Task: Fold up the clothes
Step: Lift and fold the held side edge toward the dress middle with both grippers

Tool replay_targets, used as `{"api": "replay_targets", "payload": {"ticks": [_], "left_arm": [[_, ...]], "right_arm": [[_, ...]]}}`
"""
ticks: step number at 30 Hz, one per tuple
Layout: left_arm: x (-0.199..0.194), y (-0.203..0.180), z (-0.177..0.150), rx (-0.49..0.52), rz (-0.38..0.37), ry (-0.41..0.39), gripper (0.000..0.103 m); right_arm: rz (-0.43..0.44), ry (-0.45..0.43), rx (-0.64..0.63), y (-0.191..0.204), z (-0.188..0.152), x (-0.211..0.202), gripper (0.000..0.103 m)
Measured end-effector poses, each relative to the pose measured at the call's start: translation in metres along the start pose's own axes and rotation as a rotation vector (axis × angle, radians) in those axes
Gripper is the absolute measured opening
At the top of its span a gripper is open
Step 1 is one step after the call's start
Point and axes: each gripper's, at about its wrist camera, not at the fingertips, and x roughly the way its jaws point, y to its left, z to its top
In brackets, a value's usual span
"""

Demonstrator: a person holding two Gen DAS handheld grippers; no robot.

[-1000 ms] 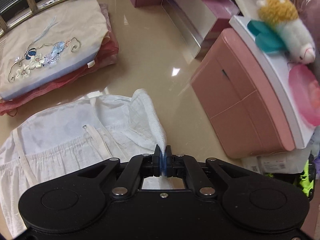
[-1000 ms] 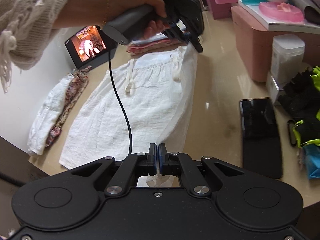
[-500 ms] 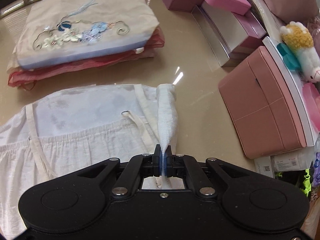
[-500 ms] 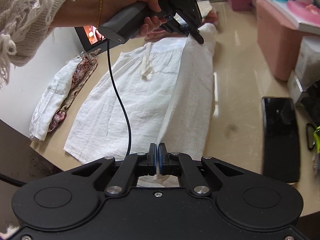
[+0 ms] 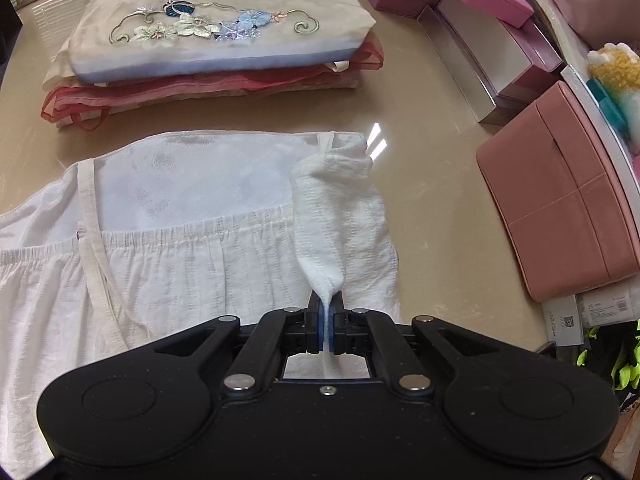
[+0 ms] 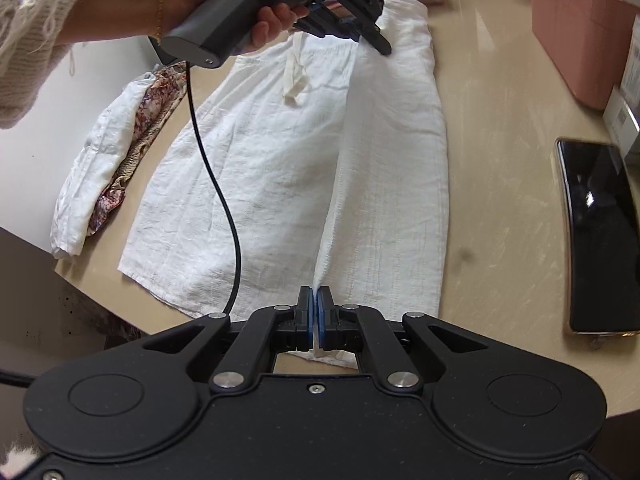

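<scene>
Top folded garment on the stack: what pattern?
Cream with embroidered flowers, clearest in left wrist view.

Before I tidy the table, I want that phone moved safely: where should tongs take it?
Grip the phone across its two long edges, coming straight down from above. It lies flat on the table, slim and glossy, so its short width suits the tongs.

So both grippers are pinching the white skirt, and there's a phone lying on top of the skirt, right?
Not quite. The phone lies on the bare table, beside the white skirt, not on it; the right wrist view shows this. The rest holds: the left gripper and right gripper both have their jaws shut on the skirt's edge.
</scene>
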Motion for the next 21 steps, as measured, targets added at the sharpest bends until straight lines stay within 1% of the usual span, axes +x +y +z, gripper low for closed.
{"api": "replay_targets", "payload": {"ticks": [9, 12, 13, 15, 17, 19, 21], "left_arm": [[0.004, -0.004, -0.002, 0.019, -0.031, -0.039, 0.003], [0.007, -0.005, -0.001, 0.022, -0.026, -0.035, 0.004], [0.008, -0.005, 0.000, 0.021, -0.026, -0.035, 0.006], [0.006, -0.004, 0.002, 0.020, -0.036, -0.056, 0.015], [0.003, -0.004, 0.004, 0.015, -0.044, -0.089, 0.035], [0.001, -0.004, 0.008, 0.007, -0.055, -0.117, 0.040], [0.005, -0.005, 0.010, 0.007, -0.056, -0.113, 0.040]], "right_arm": [[-0.028, 0.002, 0.047, 0.000, -0.003, 0.015, 0.002], [-0.034, 0.001, 0.059, 0.001, -0.003, 0.019, 0.002], [-0.039, 0.001, 0.060, 0.002, -0.003, 0.020, 0.002], [-0.050, 0.002, 0.058, 0.003, -0.003, 0.021, 0.002], [-0.054, 0.000, 0.064, 0.003, -0.004, 0.021, 0.006], [-0.053, -0.003, 0.077, 0.003, -0.004, 0.021, 0.006], [-0.052, -0.007, 0.092, 0.002, -0.005, 0.021, 0.006]]}}
